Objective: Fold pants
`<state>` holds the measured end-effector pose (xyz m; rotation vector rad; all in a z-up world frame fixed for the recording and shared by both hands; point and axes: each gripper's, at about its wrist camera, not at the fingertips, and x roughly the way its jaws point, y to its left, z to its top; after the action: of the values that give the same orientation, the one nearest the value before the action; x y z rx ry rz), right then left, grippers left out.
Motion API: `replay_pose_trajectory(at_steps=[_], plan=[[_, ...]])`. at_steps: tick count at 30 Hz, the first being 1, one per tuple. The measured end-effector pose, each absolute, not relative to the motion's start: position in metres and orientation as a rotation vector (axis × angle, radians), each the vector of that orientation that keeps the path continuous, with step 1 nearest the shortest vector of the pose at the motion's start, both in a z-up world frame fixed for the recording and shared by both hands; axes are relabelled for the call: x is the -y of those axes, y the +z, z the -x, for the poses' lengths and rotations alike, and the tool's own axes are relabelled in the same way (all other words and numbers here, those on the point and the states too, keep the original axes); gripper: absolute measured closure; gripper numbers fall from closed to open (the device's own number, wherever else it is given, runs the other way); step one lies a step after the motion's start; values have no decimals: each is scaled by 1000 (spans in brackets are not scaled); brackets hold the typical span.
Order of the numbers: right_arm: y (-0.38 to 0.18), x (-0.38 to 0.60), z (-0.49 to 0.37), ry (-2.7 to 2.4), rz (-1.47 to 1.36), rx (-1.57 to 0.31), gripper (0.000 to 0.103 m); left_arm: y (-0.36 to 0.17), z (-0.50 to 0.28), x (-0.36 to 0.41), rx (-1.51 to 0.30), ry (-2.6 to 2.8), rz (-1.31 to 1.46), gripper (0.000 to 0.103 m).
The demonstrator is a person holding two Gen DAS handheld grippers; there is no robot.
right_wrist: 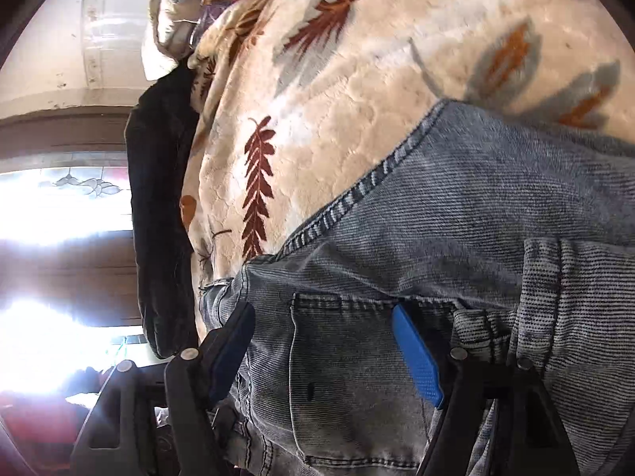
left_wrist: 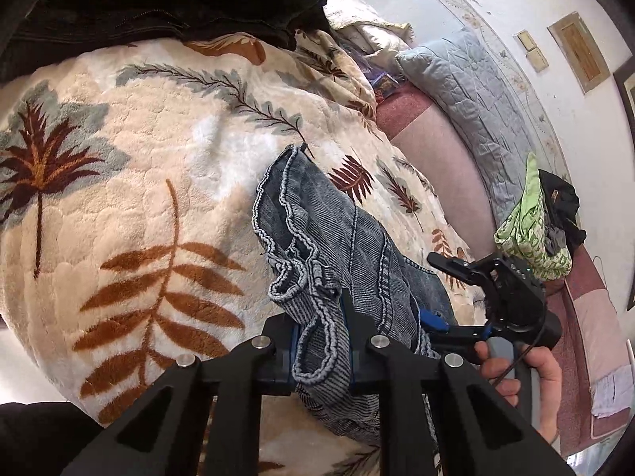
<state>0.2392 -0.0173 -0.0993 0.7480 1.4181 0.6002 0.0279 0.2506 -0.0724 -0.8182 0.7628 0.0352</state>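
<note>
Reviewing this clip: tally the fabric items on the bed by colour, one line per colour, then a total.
Blue denim: 1, the jeans, clamped in the left gripper
Cream leaf-print: 1, the blanket
Black: 1, the dark garment
Light blue quilted: 1, the pillow
Green patterned: 1, the green cloth
Total: 5

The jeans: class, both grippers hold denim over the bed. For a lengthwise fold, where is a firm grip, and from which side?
On the jeans, grip the thick stitched waistband edge, coming in from above the blanket. The left gripper already pinches bunched hem there; the right gripper straddles the pocket panel.
</note>
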Motion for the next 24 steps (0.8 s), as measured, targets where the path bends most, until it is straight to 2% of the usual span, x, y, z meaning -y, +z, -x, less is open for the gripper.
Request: replay_pose_trajectory(at_steps=[5,8,17,24], plan=[[-47,44,-205,688,-655,-1288,28,-54,-29,-239,-742,34,763,86],[-37,88,-177,657,-621,-1227,28,-36,-30,-225,-718,25,710,86],[-37,213,-120,530,-722,-1078,28,30,-41,-146,-635,-65,467,89],[-51,252,-108,594,-877,-1040,28,62,-43,-45,-605,-206,251,89]])
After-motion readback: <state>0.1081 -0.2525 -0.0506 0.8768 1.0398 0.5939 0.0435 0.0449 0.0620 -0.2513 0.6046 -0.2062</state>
